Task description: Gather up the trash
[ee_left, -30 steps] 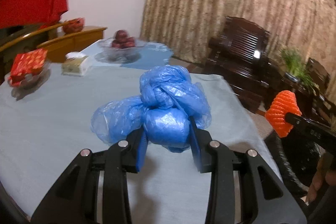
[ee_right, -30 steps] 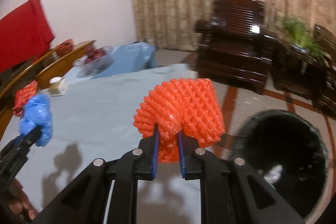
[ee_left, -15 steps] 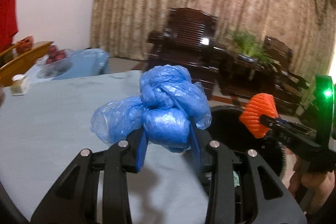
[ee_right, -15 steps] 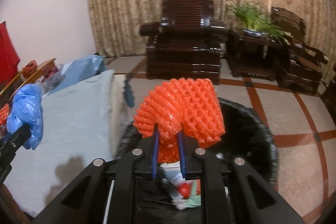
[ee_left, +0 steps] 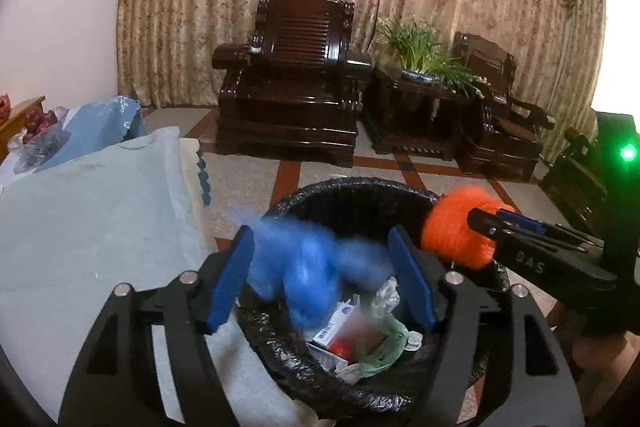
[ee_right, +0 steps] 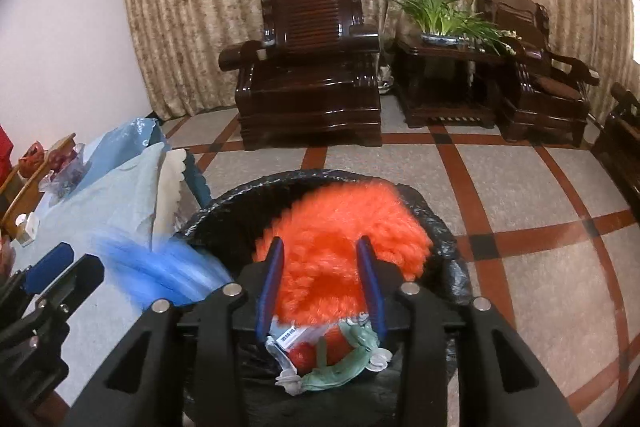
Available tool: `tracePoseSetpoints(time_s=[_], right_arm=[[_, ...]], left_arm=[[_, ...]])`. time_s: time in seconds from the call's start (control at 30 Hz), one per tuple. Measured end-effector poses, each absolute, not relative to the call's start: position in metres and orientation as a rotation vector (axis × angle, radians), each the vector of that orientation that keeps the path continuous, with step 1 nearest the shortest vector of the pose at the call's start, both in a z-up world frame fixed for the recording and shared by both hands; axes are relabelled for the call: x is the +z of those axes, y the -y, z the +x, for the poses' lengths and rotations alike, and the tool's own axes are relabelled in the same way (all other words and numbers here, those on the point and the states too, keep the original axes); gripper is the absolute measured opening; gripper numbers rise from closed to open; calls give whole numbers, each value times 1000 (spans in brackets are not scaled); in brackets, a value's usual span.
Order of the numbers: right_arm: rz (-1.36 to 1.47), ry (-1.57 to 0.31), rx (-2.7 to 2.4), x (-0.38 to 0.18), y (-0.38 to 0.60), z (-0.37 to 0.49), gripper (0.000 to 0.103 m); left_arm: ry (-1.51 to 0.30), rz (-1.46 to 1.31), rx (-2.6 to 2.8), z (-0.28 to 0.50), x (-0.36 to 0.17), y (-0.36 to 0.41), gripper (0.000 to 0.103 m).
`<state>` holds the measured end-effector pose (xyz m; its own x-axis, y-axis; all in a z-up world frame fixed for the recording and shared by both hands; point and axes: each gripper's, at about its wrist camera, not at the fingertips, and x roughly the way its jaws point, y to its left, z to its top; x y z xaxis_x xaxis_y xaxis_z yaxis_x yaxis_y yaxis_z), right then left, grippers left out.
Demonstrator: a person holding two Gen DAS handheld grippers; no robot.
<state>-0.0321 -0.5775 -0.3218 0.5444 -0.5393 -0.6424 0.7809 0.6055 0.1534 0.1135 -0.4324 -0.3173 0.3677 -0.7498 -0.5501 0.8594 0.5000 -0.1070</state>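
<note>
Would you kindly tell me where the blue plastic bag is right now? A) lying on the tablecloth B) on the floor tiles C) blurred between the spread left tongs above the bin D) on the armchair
C: the blue plastic bag shows motion-blurred between the spread pads of the left tongs, above the black-lined bin.

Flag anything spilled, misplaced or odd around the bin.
Nothing is spilled. The blue bag and orange foam net are motion-blurred between open grippers above the bin, apparently mid-drop. The bag in the left gripper sits near the table-side rim.
</note>
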Motion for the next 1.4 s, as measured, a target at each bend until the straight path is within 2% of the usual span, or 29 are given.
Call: tracePoseSetpoints(time_s=[0.07,0.23,0.33,0.5,0.6,0.7,0.87,1.1,1.4], right_arm=[[455,-595,-808,-323,579,-33,44],[462,-578,-820,-318,577,-38,44],[454,-564,-823,-307,566,-41,48],[405,-521,-815,-276,523,-42,71],[356,-499,-807,-252,493,-40,87],[293,-463,-807,-222,459,-42,97],[175,-456,-813,-172,408,-42,97],[212,-483,-684,-127,364,-31,97],[80,-228,-645,-34,289,-42,97]], left_arm=[[-585,212,-1040,116,-318,432,72],[-586,189,-1009,124,-311,413,72],[-590,162,-980,127,-300,393,77],[-566,138,-926,122,-272,349,91],[-523,147,-888,116,-249,321,96],[-466,161,-781,107,-222,287,98],[-420,81,-571,97,-175,223,98],[-387,-6,-399,87,-110,128,98],[-293,-4,-218,53,-41,67,98]])
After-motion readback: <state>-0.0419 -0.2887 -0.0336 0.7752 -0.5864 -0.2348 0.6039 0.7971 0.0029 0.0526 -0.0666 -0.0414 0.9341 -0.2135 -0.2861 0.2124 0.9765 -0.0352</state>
